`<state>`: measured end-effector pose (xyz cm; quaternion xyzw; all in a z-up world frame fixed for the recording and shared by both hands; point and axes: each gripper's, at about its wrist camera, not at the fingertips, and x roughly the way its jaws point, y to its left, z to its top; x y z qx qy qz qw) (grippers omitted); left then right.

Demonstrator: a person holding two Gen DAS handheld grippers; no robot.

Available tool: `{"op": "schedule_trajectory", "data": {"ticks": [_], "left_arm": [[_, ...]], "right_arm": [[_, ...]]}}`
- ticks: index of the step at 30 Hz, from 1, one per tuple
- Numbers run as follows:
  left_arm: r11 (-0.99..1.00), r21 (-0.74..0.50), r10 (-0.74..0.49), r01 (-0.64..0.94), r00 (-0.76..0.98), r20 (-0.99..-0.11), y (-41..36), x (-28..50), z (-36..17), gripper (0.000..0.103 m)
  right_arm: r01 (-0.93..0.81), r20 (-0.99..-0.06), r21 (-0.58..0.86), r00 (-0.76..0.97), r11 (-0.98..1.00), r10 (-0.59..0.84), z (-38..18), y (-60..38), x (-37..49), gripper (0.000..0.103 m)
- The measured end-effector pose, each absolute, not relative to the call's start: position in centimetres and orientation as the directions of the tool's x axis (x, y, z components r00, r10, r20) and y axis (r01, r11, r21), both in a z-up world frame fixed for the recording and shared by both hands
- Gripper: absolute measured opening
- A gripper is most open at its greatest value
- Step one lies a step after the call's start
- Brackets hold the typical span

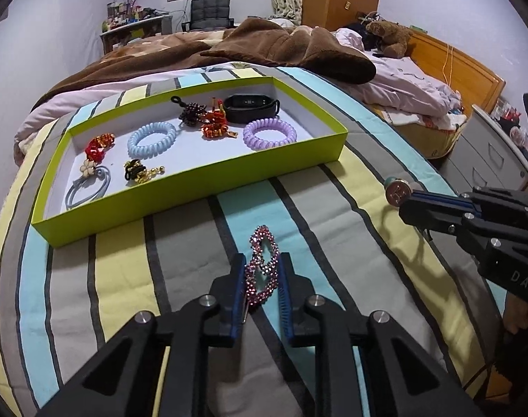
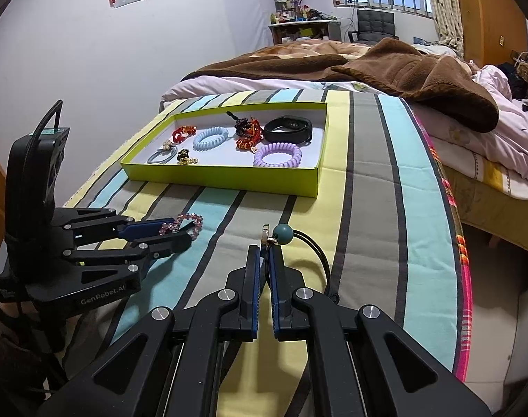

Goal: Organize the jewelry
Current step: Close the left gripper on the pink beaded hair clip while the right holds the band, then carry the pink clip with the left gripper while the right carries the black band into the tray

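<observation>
Nearest the left wrist camera, the left claw (image 1: 262, 274) is clamped on a pink rhinestone hair clip (image 1: 262, 264), held just above the striped bedspread (image 1: 180, 250). Beside it, the right claw (image 2: 264, 260) is pinched shut on a black hair tie (image 2: 319, 257) bearing a teal bead (image 2: 283, 234) and a round metal charm (image 1: 397, 191). Farther along the bed, a lime-green tray (image 1: 180, 196) holds a blue coil tie (image 1: 152, 139), a purple coil tie (image 1: 270, 133), a black fitness band (image 1: 251, 107) and several beaded pieces.
</observation>
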<state>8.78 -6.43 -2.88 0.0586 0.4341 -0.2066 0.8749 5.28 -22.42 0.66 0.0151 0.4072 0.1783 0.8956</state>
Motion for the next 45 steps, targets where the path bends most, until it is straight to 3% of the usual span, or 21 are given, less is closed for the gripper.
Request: {"op": "schedule_trajectory", "data": {"ticks": [7,30,45], "left_arm": [[0.91,-0.159,-0.357,0.382,0.53,-0.769,-5.2,9.0,-2.7,0.013],[0.937,-0.205,-0.343,0.282,0.641,-0.687,-0.2,11.9,1.8,0.013],[0.94,-0.221,-0.337,0.258,0.62,-0.708,1.3,18.6,1.2,0.013]], "right_arm": [[-0.31,-0.721,0.175,0.606,0.934,0.336,0.8,-22.3,5.3,0.005],[-0.369,-0.68,0.159,0.631,0.916,0.372,4.1,-19.1,9.1,0.005],[-0.407,-0.738,0.142,0.564,0.902,0.37,2.1,-15.5,16.5,0.005]]}}
